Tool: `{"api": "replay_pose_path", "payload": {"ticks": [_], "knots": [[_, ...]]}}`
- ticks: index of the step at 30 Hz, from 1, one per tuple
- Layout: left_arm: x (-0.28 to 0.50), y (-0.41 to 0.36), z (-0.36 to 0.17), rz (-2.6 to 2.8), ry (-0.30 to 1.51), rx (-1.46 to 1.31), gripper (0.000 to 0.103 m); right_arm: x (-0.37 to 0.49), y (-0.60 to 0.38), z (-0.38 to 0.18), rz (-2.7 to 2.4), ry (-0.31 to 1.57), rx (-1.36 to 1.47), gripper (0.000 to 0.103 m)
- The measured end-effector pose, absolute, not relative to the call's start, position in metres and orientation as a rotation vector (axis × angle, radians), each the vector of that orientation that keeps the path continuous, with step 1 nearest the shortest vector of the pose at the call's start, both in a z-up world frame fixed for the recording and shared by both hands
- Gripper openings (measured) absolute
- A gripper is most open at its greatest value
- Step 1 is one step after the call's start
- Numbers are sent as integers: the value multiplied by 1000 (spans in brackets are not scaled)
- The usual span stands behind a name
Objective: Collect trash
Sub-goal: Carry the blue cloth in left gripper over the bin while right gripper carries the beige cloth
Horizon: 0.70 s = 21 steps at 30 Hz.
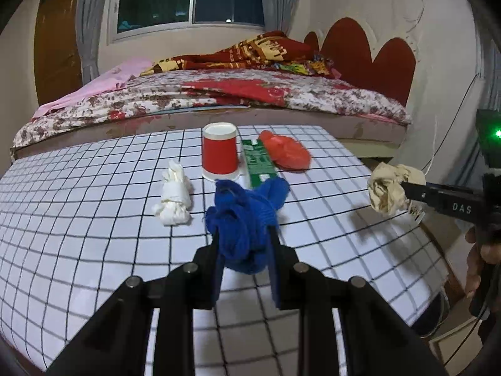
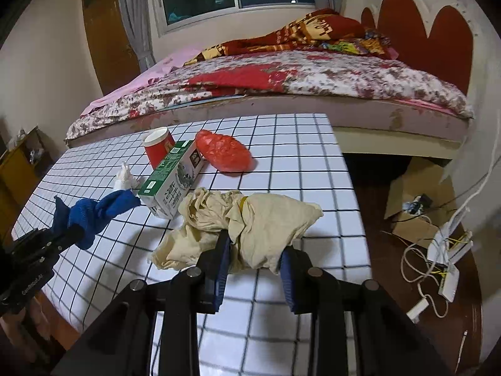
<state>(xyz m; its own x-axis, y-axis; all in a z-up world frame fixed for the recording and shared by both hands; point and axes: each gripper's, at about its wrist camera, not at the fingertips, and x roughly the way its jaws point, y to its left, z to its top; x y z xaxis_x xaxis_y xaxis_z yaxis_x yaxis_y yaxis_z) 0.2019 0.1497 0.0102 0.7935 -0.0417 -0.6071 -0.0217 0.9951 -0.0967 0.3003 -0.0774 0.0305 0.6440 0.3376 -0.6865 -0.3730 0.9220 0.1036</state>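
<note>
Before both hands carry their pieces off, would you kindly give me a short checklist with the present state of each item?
1. Left gripper shut on blue cloth: ok.
2. Right gripper shut on beige cloth: ok.
3. Both cloths lifted off the checked table: ok, judging by the shadows beneath them.
4. Trash container in sight: not ok, none visible.
5. Table finished: not ok; red cup, milk carton, red bag and white tissue remain.
</note>
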Motion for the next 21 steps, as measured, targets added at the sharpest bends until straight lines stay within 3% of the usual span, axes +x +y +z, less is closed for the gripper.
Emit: {"api": "replay_pose_path", "payload": {"ticks": [21], "knots": [[166,9,20,-268,641,-16,26,209,-206,50,215,720,-72,32]]}}
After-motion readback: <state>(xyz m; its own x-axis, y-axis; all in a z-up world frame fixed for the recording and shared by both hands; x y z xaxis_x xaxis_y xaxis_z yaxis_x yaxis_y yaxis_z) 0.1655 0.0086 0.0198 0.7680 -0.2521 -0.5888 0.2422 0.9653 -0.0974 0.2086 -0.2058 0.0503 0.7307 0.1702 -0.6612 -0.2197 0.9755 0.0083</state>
